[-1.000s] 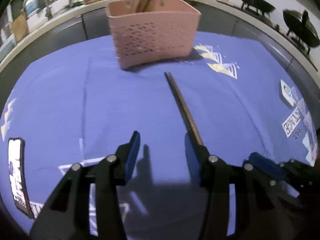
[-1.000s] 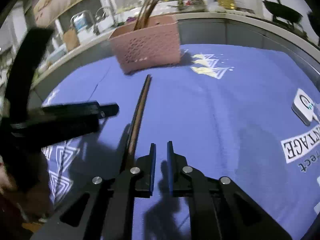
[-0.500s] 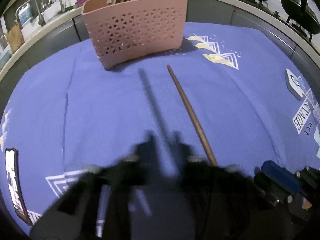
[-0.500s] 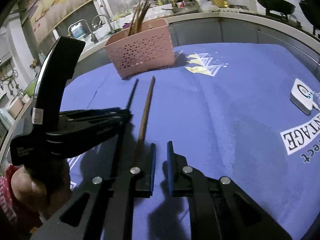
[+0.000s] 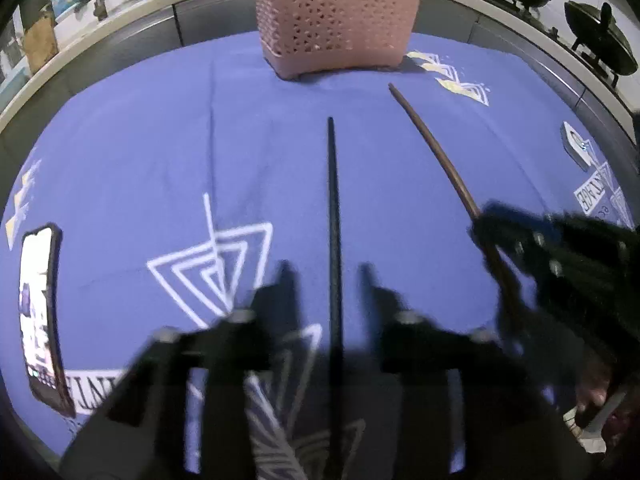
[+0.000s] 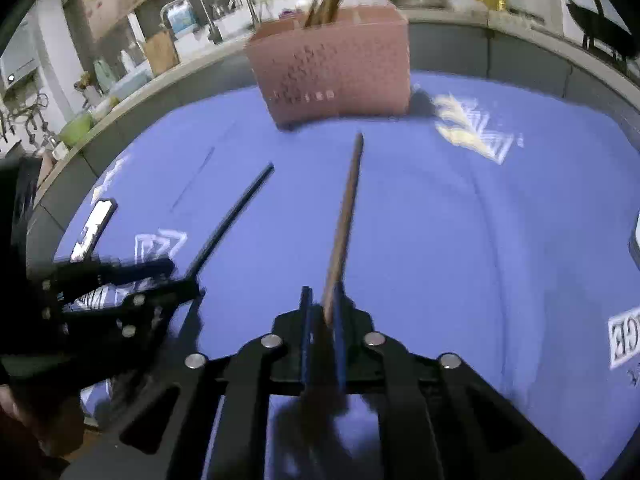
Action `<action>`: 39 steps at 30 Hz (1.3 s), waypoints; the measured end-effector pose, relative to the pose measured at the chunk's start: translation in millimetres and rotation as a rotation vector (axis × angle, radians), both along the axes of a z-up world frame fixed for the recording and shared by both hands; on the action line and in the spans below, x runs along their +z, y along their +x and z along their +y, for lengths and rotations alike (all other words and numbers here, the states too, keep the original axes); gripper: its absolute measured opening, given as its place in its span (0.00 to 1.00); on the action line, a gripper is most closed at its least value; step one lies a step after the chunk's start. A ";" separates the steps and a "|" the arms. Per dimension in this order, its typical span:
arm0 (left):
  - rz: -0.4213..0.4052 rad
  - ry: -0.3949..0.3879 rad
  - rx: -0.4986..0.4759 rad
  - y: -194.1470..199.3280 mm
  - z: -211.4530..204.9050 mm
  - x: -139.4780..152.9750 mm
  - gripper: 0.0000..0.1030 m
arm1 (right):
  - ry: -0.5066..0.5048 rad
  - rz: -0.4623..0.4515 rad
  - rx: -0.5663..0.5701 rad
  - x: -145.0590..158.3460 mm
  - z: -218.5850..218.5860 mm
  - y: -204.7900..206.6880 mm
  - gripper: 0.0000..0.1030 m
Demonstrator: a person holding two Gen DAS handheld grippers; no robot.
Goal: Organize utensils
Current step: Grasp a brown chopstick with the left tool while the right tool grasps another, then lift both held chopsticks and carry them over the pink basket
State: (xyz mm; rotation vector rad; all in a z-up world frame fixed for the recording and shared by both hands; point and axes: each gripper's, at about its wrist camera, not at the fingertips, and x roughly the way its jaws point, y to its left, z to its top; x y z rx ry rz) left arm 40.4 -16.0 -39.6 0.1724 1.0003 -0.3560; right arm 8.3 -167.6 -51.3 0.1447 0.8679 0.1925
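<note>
A pink perforated basket (image 5: 336,24) with several chopsticks in it stands at the far side of the blue cloth; it also shows in the right wrist view (image 6: 332,72). A black chopstick (image 5: 333,216) lies between the jaws of my left gripper (image 5: 326,276), which stand apart around it. The same chopstick (image 6: 232,216) shows in the right wrist view, running to the left gripper (image 6: 176,280). My right gripper (image 6: 322,300) is shut on a brown chopstick (image 6: 346,212) that points at the basket. The brown chopstick (image 5: 432,144) also shows in the left wrist view.
A phone (image 5: 40,312) lies on the cloth at the left; it also shows in the right wrist view (image 6: 94,228). A small white device (image 5: 576,144) sits at the right. A counter with a sink, bottles and woks rings the table behind the basket.
My right gripper has closed on the brown chopstick, which lay beside it before. My left gripper has moved onto the black chopstick, which now lies between its open jaws.
</note>
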 end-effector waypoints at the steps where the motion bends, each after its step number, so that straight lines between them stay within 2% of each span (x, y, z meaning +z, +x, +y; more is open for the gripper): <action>1: -0.002 0.002 0.006 4.5 -0.9 -0.1 0.47 | 0.021 0.005 -0.010 -1.6 -4.9 -3.5 0.07; 5: -0.027 0.024 0.001 29.6 -13.3 -0.7 0.47 | 0.005 0.017 -0.015 -3.8 -16.6 -30.0 0.07; 9: -0.047 0.044 -0.022 45.6 -23.8 -0.6 0.47 | -0.039 0.038 0.009 -2.3 -13.9 -32.3 0.08; 15: -0.054 0.047 -0.062 54.3 -27.7 0.1 0.47 | -0.072 0.066 0.018 8.5 -10.5 27.9 0.11; 18: -0.065 0.043 -0.077 54.1 -28.6 -1.1 0.46 | -0.086 0.088 0.032 11.6 -8.6 66.6 0.16; 20: -0.078 0.040 -0.080 51.6 -28.2 -1.5 0.45 | -0.095 0.090 0.057 13.3 -4.2 87.0 0.25; 21: -0.082 0.036 -0.084 50.8 -28.4 -1.6 0.40 | -0.103 0.091 0.065 14.2 -1.9 98.2 0.25; 22: -0.084 0.033 -0.090 50.0 -29.3 -1.4 0.30 | -0.108 0.094 0.069 14.7 -0.5 105.1 0.24; 23: -0.084 0.028 -0.100 49.6 -30.6 -1.0 0.21 | -0.117 0.096 0.071 15.7 1.2 109.8 0.10; 24: -0.080 0.020 -0.116 49.0 -33.0 -0.8 0.06 | -0.124 0.097 0.065 15.4 1.6 113.0 0.05; 27: -0.097 0.041 -0.123 45.4 -38.3 -0.6 0.05 | -0.070 0.104 0.043 15.6 -4.5 104.1 0.04; 29: -0.092 -0.011 -0.115 42.2 -34.1 4.6 0.04 | -0.050 0.061 0.039 19.9 -9.9 87.3 0.04; 32: -0.126 -0.084 -0.131 33.3 -28.1 20.8 0.04 | -0.021 -0.059 -0.005 38.4 -24.6 48.4 0.04; 35: -0.169 -0.182 -0.144 25.8 -20.0 49.3 0.04 | 0.030 -0.168 -0.042 59.9 -40.6 23.5 0.04; 39: -0.223 -0.292 -0.136 23.6 -6.1 88.9 0.04 | 0.128 -0.320 -0.092 104.6 -63.0 -2.4 0.04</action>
